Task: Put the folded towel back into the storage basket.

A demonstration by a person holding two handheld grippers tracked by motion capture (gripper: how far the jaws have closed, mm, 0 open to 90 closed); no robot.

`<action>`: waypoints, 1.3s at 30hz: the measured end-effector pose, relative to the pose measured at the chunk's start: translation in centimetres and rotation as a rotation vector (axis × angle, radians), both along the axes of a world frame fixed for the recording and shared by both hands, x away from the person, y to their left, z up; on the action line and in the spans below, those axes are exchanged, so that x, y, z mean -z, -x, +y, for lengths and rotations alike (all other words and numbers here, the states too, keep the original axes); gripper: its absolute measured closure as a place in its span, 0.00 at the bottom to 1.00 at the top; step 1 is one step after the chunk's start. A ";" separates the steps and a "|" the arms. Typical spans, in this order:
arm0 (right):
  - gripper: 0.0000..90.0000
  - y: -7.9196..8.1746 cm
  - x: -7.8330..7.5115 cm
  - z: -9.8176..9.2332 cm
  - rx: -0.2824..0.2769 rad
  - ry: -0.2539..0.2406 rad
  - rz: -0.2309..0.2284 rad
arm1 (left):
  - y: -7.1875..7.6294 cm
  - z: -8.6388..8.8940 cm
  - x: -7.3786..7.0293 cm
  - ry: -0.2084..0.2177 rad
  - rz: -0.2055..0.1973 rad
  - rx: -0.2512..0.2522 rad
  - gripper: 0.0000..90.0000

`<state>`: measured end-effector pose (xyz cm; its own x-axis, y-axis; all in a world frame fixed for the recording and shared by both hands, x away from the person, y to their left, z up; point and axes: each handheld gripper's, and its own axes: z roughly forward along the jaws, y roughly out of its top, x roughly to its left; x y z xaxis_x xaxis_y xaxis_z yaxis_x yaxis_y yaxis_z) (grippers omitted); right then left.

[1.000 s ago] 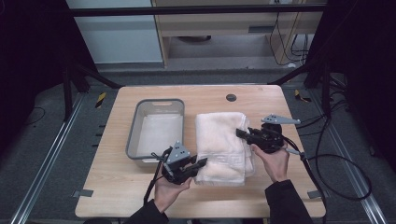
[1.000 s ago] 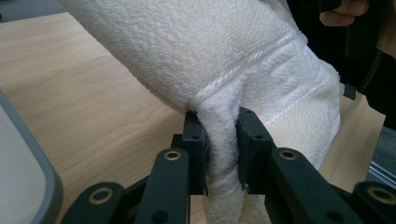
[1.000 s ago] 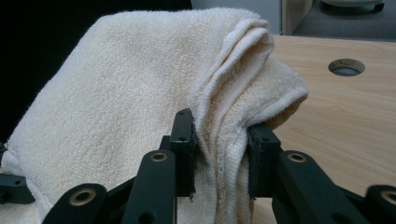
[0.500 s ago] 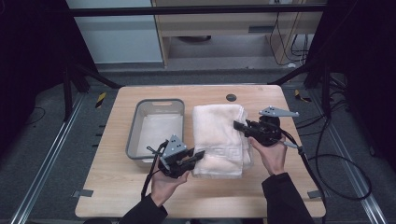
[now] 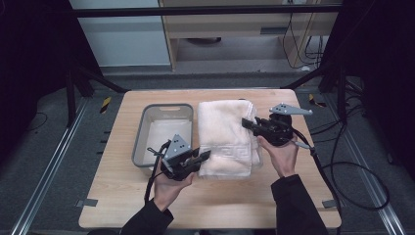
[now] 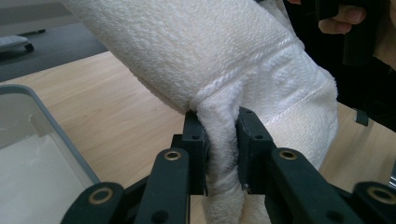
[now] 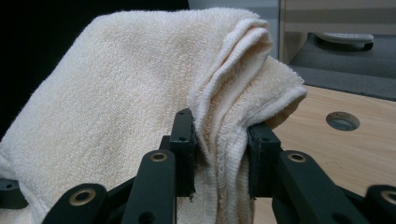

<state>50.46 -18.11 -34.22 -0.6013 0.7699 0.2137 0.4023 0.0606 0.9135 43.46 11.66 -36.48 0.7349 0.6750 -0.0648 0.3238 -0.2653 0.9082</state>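
Towel (image 5: 227, 134): cream-white terry, woven Greek-key band in same colour near its 6 o'clock end; paler white in left gripper view (image 6: 224, 70), warmer cream in right gripper view (image 7: 140, 93).
Bin (image 5: 142, 142) at 9 o'clock of towel: grey translucent walls, whitish floor.
Table (image 5: 117, 196): light wood grain, dark round hole (image 5: 242, 99) at 12 o'clock edge.
Left gripper (image 5: 203, 156): black, grey plate on top.
Right gripper (image 5: 246, 122): black, grey plate on top.
Sleeves (image 5: 298, 205): black.
Floor (image 5: 44, 156): dark grey; yellow-black striped marker (image 5: 105, 104) at 9 o'clock of table.
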 end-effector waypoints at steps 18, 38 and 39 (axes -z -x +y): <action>0.76 -0.6 -2.3 2.1 -0.012 0.005 -0.056 | -0.2 2.0 -1.6 0.021 -0.037 -0.039 0.83; 0.76 -1.8 -3.9 5.8 -0.049 0.011 -0.067 | -0.4 5.4 -2.6 0.049 -0.045 -0.087 0.83; 0.76 -1.8 -4.0 6.0 -0.049 0.014 -0.069 | -0.4 5.6 -2.6 0.050 -0.046 -0.090 0.83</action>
